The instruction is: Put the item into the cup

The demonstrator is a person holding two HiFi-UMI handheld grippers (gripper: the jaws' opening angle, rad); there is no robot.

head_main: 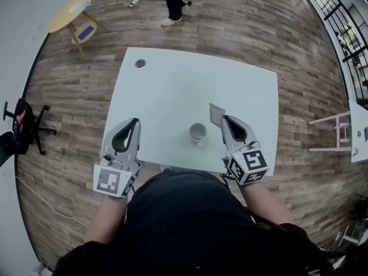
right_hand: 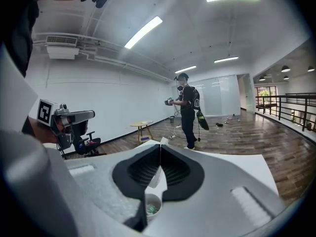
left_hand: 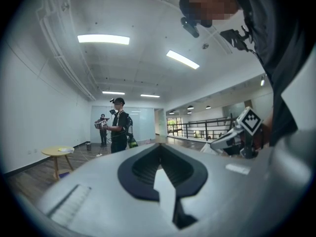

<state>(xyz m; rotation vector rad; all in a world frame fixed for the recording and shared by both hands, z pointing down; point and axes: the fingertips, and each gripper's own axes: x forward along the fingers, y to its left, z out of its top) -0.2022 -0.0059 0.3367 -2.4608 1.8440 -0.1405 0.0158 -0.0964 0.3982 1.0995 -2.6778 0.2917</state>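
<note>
Nearest to us, on either side of the cup [head_main: 197, 132], are our two tongs. The cup stands upright on the white table [head_main: 172, 91], close to the near edge. In the right gripper view we see something small and greenish lying at the bottom of it, though we cannot tell what it is.

The right gripper [head_main: 223, 118] is just to the right of the cup and apart from it, pointing away from us and tilted a little downward. Its jaws are closed on the item [head_main: 215, 112], a thin, flat, pale packet. The packet sticks out past the jaw tips, above the table and just beyond and to the right of the cup's rim, so it is not in the cup.

The left gripper [head_main: 136, 121] is well to the left of the cup, by the table's left edge. Its jaws are together with nothing between them.

Farther from the cup, near the table's far left corner, lies a small round grey object [head_main: 140, 64]. Beyond the table, on the wooden floor, a standing person [head_main: 171, 2] holds grippers of their own. Far to the cup's left are a round yellow side table [head_main: 69, 11] and a black office chair [head_main: 24, 122].
</note>
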